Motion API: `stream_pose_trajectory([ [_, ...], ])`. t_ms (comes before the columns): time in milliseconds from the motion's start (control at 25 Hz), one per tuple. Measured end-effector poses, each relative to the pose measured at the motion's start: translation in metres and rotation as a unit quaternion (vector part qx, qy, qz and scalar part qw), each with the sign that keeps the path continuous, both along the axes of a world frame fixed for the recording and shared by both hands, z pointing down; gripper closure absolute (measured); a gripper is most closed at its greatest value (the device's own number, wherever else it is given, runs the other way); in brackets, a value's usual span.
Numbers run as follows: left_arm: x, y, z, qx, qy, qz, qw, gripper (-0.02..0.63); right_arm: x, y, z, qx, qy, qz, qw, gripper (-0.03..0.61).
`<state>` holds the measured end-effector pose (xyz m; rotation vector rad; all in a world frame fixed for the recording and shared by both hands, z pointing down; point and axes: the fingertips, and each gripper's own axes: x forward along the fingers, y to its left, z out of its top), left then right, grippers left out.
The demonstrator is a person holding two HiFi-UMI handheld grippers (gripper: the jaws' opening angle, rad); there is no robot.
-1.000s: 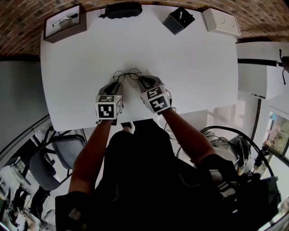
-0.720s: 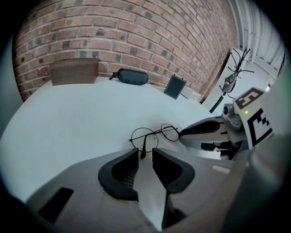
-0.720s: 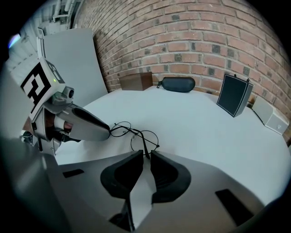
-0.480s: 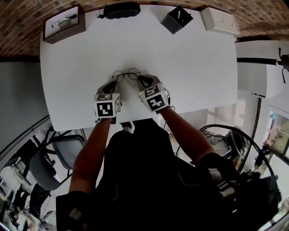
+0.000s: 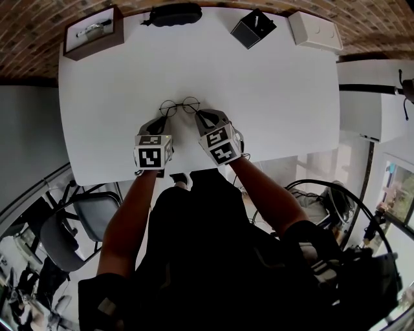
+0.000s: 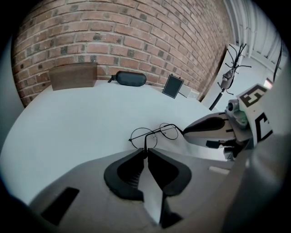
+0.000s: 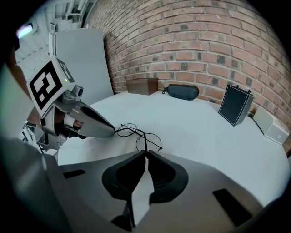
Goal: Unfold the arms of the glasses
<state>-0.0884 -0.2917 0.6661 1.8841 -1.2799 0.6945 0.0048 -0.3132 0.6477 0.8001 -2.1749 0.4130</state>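
Note:
Thin black round-lens glasses (image 5: pixel 180 106) lie on the white table (image 5: pixel 116 97), just beyond both grippers. In the left gripper view my left gripper (image 6: pixel 146 150) is closing, its tips meeting on the wire arm that runs back from the glasses (image 6: pixel 158 132). My right gripper (image 7: pixel 146 153) is also closing, its tips pinched on the other wire arm of the glasses (image 7: pixel 137 134). From the head view the left gripper (image 5: pixel 166 117) and right gripper (image 5: pixel 198 115) sit side by side at the glasses' near side.
Along the table's far edge stand a brown wooden box (image 5: pixel 92 32), a black glasses case (image 5: pixel 176 14), a dark square box (image 5: pixel 255 28) and a white box (image 5: pixel 316 30). The table's near edge (image 5: pixel 110 176) runs just behind the grippers. A brick wall rises behind the table.
The left gripper's jaws have drawn together onto the glasses' arm. The right gripper edged slightly left toward the glasses. The glasses have hardly shifted.

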Motion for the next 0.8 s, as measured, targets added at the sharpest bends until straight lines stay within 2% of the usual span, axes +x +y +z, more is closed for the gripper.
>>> stream_pose_trajectory([
  [400,0.005,0.012,-0.014,0.019,0.004,0.005,0.9998,0.578,-0.007,0.016,-0.023,0.03,-0.033,-0.013,0.999,0.558],
  [640,0.008,0.025,-0.022,0.029,0.008,0.009,0.9995,0.58,-0.013,0.037,-0.034,0.028,-0.06,-0.019,0.998,0.56],
  [800,0.012,0.038,-0.024,0.034,0.01,0.031,0.9989,0.584,-0.021,0.057,-0.035,0.024,-0.064,-0.04,0.997,0.558],
])
